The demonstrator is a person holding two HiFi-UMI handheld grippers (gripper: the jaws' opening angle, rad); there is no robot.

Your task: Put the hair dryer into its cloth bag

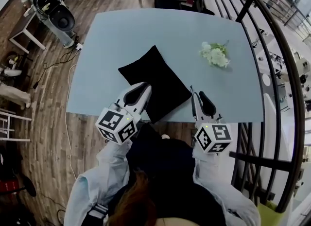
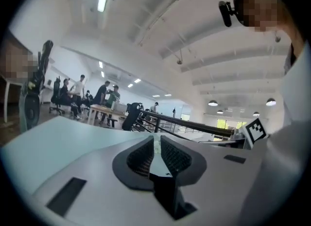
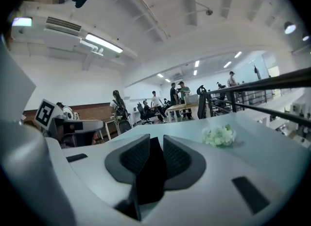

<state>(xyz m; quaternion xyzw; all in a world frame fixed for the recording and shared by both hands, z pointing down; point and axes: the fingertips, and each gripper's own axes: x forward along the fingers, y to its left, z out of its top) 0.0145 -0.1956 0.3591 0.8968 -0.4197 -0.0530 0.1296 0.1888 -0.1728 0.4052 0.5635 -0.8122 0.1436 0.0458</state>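
Head view: the black cloth bag [image 1: 155, 79] lay flat on the tabletop [image 1: 121, 30], white flowers [image 1: 215, 55] well apart at its right. The left claw [image 1: 137, 93] hovered over the bag's near edge, the right claw [image 1: 201, 97] just beside it. Left gripper view: jaws slightly apart, released, nothing between. Right gripper view: jaws narrowly apart, released, black showing through the gap

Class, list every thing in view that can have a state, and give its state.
cloth bag: lying flat on the table, contents not visible
flowers: lying on the table, apart from the bag
left gripper: jaws slightly apart, nothing between them
right gripper: jaws slightly apart, nothing gripped
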